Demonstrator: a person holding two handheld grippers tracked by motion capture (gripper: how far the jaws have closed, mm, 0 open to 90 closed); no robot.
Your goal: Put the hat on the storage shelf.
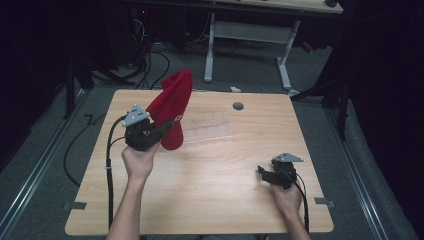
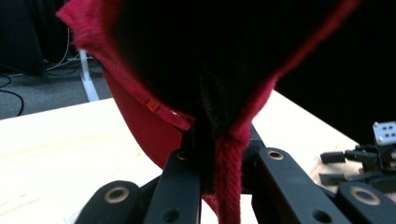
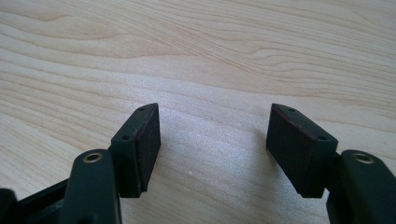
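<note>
A red knit hat (image 1: 172,107) hangs in the air above the left half of the wooden table (image 1: 215,200). My left gripper (image 1: 165,129) is shut on its rim and holds it up, the hat's crown pointing up and away. In the left gripper view the red fabric (image 2: 154,126) is pinched between the jaws and its dark inside covers the top of the picture. My right gripper (image 1: 261,171) rests low over the table at the right, open with nothing between its fingers (image 3: 140,144); it is seen again at the edge of the left gripper view (image 2: 359,163).
A clear plastic sheet (image 1: 207,127) lies on the table behind the hat. A round grey cable port (image 1: 238,106) sits near the far edge. A white-legged desk (image 1: 247,35) stands beyond the table. Black cables (image 1: 107,160) trail off the left side.
</note>
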